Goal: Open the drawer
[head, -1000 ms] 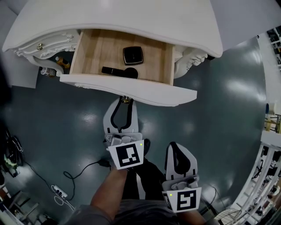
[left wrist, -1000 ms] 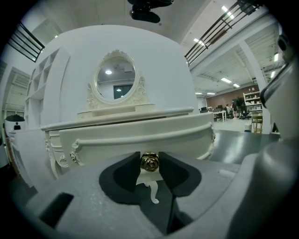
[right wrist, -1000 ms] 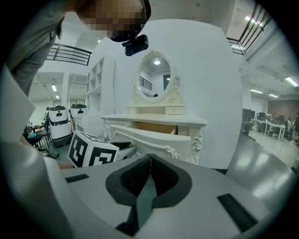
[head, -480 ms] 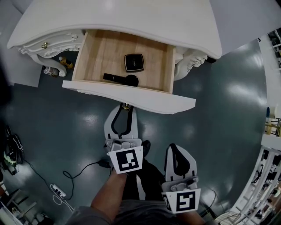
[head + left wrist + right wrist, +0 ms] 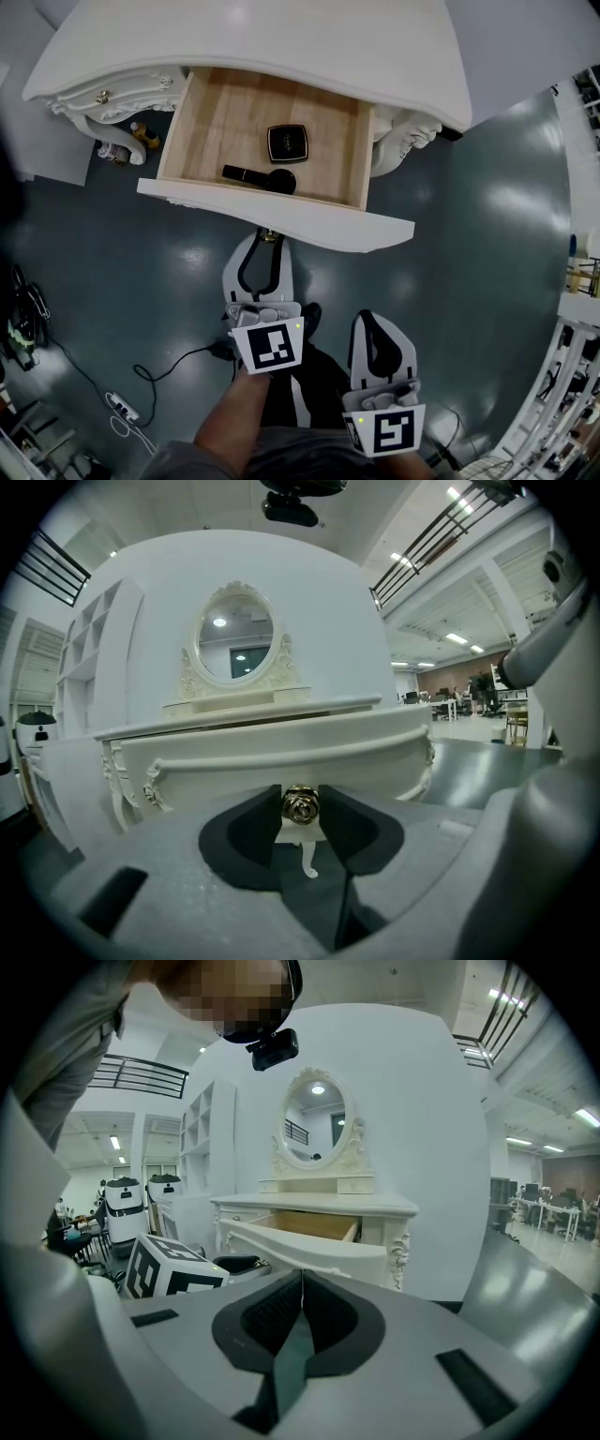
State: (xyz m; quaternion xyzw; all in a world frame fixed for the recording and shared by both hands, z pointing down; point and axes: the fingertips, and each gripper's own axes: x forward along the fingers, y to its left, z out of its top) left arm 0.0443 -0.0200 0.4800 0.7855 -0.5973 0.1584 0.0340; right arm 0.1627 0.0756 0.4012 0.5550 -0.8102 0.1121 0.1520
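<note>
Between left gripper (image 5: 301,810) pads (image 5: 255,825), drawer knob (image 5: 301,804), clamped.

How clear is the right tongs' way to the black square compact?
Likely yes: the white wood-lined drawer stands open, the black square compact lies uncovered, and the shut right tongs hang free; left tongs hold the gold knob alongside.
</note>
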